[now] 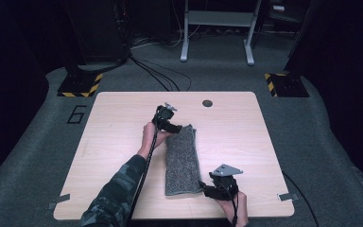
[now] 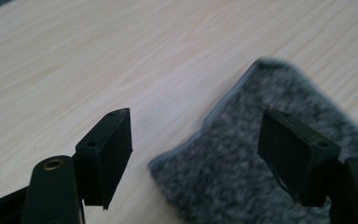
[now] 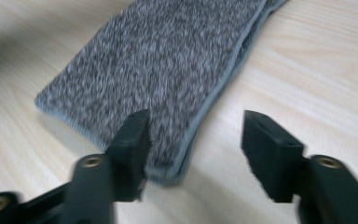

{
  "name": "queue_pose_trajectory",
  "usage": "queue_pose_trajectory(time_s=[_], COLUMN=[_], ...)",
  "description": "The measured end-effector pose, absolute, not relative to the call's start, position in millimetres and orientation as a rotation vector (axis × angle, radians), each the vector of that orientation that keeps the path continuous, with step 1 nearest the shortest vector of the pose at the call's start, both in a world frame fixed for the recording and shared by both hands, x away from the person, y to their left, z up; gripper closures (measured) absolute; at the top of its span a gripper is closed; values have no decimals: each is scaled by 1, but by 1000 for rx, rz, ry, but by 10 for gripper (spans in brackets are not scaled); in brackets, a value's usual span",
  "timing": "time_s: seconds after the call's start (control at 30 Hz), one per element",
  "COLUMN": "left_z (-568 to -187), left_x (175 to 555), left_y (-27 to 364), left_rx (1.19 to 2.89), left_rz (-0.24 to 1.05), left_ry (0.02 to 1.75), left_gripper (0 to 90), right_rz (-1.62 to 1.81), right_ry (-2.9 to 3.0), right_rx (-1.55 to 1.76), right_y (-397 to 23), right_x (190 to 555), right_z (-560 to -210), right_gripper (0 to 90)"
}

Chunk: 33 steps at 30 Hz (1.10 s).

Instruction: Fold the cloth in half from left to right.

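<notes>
Both pairs of jaws stood apart with nothing clamped between them. In the left gripper view, the left gripper (image 2: 196, 154) had its jaws spread over a corner of the folded grey cloth (image 2: 261, 168), one jaw above bare wood at lower left of the frame, the other above the knit at lower right; neither pad pressed on it. In the right gripper view, the right gripper (image 3: 193, 149) straddled the cloth's near corner, its left jaw over the fabric and its right jaw over the counter (image 3: 317, 70).

From the high view, the cloth (image 1: 182, 161) lay as a long narrow strip in the middle of the counter (image 1: 123, 118), running from centre frame toward the lower edge, the left gripper (image 1: 168, 120) at its far end and the right gripper (image 1: 217, 187) at its near end.

My worry was that a jaw tip so close above the loose knit could snag the hem as I pulled away and drag the fold open. The layered edge looked thick and springy, so it might relax by itself.

Around it I saw a small dark round hole (image 1: 207, 103) near the counter's far edge, tape tabs at the near corners, and hazard-striped plates (image 1: 80, 85) on the floor beyond. Nothing stood in the way.
</notes>
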State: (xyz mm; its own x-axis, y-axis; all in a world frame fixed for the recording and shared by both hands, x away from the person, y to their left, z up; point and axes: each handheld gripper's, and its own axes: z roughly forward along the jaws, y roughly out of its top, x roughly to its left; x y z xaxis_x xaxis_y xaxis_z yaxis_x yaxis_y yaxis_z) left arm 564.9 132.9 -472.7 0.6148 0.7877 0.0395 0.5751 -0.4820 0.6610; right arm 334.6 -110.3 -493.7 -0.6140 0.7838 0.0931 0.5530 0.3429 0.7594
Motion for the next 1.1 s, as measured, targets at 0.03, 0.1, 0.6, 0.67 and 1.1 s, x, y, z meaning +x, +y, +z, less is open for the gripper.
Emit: queue_pose_trajectory(time_s=[0.03, 0.1, 0.6, 0.67, 1.1], left_z=[-476, -483, -509, -509, -498], left_x=[565, 564, 579, 581, 560], left_y=[137, 144, 150, 148, 152], left_rx=[2235, 2244, 2268, 2264, 2262], left_rz=[451, 449, 472, 461, 397], left_ry=[1081, 1111, 1132, 1126, 1087], left_gripper=[255, 249, 215, 208, 169], right_rz=[1142, 1124, 954, 956, 1064], right_ry=[2327, 2359, 2339, 2335, 2346], right_rx=[1194, 1179, 1210, 1215, 1213], right_y=[-108, -104, -108, -107, -114], right_x=[338, 346, 336, 333, 355], right_z=[-493, -496, -522, -522, -505], right_gripper=[333, 291, 234, 234, 207])
